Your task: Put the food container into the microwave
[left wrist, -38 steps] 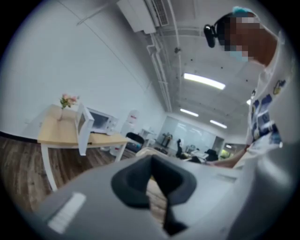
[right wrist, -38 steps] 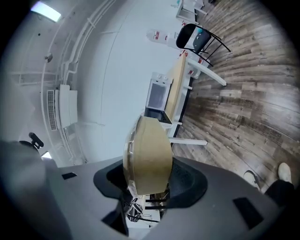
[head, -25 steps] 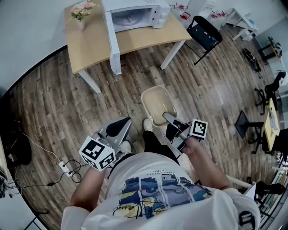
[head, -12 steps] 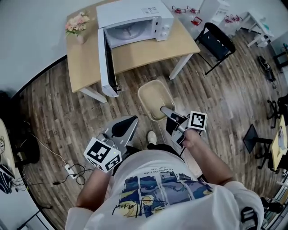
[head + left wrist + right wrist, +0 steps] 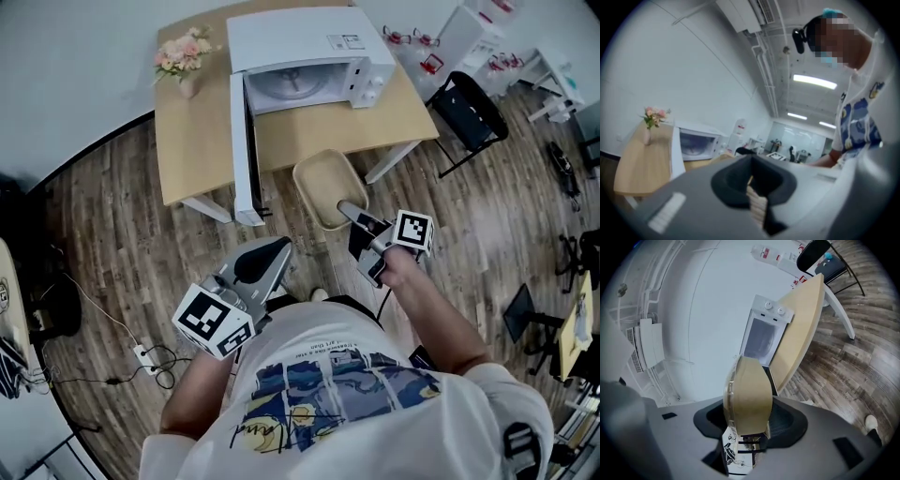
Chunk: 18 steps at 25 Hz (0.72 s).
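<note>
A person in a white printed shirt (image 5: 328,394) stands on a wood-plank floor (image 5: 112,234) with a gripper in each hand; the left gripper (image 5: 277,251) points forward with its jaws drawn together and nothing between them; the right gripper (image 5: 349,210) is clamped on the near edge of the food container (image 5: 326,186), a tan, round-cornered tub held out in the air in front of the person, above the floor and close to the table's front edge; beyond it the microwave (image 5: 314,47) sits on the light wooden table (image 5: 197,150) with its door (image 5: 246,141) swung wide open and its cavity showing; a vase of pink flowers (image 5: 185,58) stands on the table left of the microwave; a black chair (image 5: 469,108) stands to the right.
</note>
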Each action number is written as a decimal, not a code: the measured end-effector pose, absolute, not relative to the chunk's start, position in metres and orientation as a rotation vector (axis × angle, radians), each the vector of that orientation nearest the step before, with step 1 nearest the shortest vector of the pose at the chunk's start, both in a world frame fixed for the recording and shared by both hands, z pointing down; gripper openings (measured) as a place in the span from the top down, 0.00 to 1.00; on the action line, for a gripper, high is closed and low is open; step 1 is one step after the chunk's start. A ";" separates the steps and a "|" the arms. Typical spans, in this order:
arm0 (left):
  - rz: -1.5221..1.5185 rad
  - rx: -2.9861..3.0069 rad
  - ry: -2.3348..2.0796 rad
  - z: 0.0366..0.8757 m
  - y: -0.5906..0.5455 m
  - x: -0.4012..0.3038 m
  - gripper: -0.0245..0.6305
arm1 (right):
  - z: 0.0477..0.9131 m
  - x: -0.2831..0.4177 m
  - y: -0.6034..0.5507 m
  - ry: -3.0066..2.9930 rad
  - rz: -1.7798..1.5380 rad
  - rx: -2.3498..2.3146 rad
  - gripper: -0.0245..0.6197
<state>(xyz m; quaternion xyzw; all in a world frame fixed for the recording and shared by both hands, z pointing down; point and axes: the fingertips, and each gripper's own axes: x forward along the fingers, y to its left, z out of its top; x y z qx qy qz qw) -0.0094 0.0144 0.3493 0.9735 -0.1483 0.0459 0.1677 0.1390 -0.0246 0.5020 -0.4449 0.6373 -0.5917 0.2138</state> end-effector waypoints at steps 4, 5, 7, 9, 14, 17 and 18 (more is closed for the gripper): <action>0.098 2.780 -0.441 0.338 -0.011 -0.035 0.95 | 0.505 0.132 -0.064 1.743 -1.642 -1.264 0.64; 0.092 2.779 -0.452 0.338 -0.017 -0.041 0.95 | 0.506 0.130 -0.075 1.743 -1.632 -1.265 0.64; 0.083 2.774 -0.490 0.338 -0.030 -0.051 0.95 | 0.512 0.131 -0.097 1.726 -1.621 -1.274 0.64; 0.067 2.764 -0.541 0.336 -0.040 -0.059 0.95 | 0.520 0.133 -0.119 1.721 -1.627 -1.277 0.64; 0.039 2.733 -0.706 0.332 -0.069 -0.063 0.95 | 0.533 0.139 -0.173 1.771 -1.673 -1.261 0.64; 0.010 2.708 -0.786 0.327 -0.081 -0.055 0.95 | 0.534 0.148 -0.204 1.807 -1.691 -1.240 0.64; 0.014 2.709 -0.806 0.326 -0.084 -0.051 0.95 | 0.536 0.151 -0.215 1.816 -1.696 -1.233 0.64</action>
